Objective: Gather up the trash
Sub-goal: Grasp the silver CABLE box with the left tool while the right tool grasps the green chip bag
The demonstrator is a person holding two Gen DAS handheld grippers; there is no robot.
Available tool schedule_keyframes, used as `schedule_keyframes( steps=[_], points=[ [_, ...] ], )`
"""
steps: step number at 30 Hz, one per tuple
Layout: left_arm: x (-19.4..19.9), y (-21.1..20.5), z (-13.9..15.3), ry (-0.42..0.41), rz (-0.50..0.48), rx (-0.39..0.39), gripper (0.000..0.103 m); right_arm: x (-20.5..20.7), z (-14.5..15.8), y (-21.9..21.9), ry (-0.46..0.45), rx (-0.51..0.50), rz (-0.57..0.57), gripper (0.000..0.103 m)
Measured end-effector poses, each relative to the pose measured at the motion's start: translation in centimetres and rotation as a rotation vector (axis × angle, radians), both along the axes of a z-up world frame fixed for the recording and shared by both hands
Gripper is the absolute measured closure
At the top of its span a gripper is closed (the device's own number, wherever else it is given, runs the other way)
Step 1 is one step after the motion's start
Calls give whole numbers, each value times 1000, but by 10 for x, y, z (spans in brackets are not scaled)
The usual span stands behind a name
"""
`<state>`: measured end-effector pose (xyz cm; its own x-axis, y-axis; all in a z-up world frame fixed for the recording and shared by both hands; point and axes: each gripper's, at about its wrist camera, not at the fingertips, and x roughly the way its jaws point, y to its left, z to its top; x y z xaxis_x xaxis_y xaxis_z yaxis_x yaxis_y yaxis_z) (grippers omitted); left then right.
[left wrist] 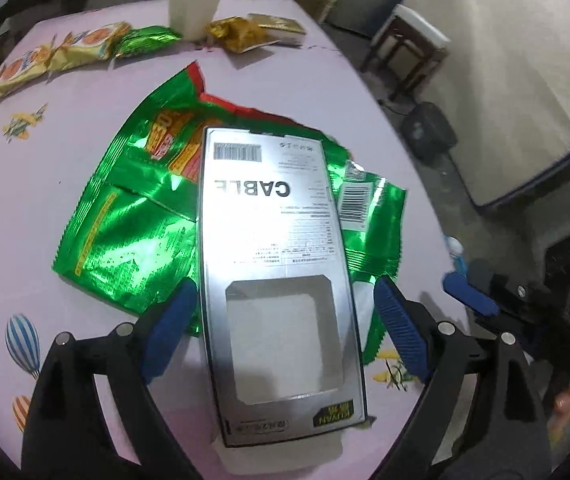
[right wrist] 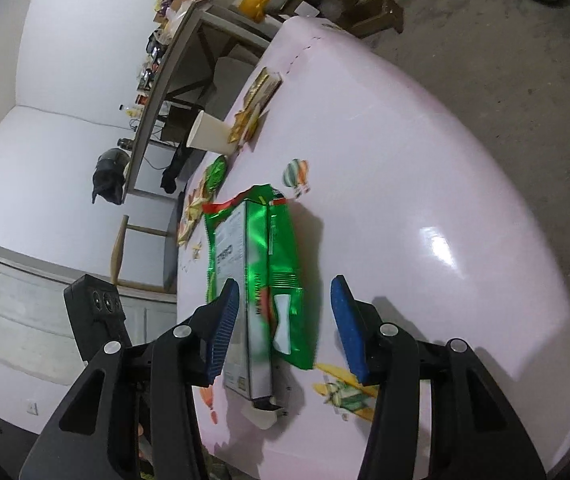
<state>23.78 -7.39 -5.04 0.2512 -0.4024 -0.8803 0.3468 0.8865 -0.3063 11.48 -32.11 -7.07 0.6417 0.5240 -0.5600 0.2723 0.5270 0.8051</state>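
A silver cardboard box (left wrist: 273, 264) printed "CABLE" lies on a crumpled green foil wrapper (left wrist: 133, 224) on the pink table (left wrist: 17, 208). My left gripper (left wrist: 285, 284) points down over the box, with one blue pad on each long side. The left pad is close to the box edge and the right pad stands clear, so the gripper is open. A blue finger (left wrist: 469, 296) of my right gripper shows at the table's right edge. In the right wrist view, my right gripper (right wrist: 285, 280) is open. The box (right wrist: 257, 320) and the wrapper (right wrist: 281, 248) lie in line between its fingers, unpressed.
At the table's far end stand a white paper cup (left wrist: 197, 4), gold wrappers (left wrist: 245, 34), a small green wrapper (left wrist: 145, 40) and yellow snack packets (left wrist: 57, 60). A stool (left wrist: 409, 48) and a dark bag (left wrist: 429, 128) sit on the floor to the right.
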Motion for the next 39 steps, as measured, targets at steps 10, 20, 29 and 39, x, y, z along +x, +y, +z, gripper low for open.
schedule_keyframes(
  steps=[10, 20, 29, 39],
  points=[
    [-14, -21, -12, -80, 5, 161, 17, 13, -7, 5, 12, -19, 16, 55],
    [-21, 3, -12, -120, 52, 142, 22, 44, -8, 7, 28, -58, 45, 55],
    [-20, 49, -13, -77, 137, 82, 22, 109, -9, 13, 60, -104, 139, 41],
    [-22, 80, -16, -59, 210, 9, 23, 107, -2, 42, 52, -210, 259, 87]
  ],
)
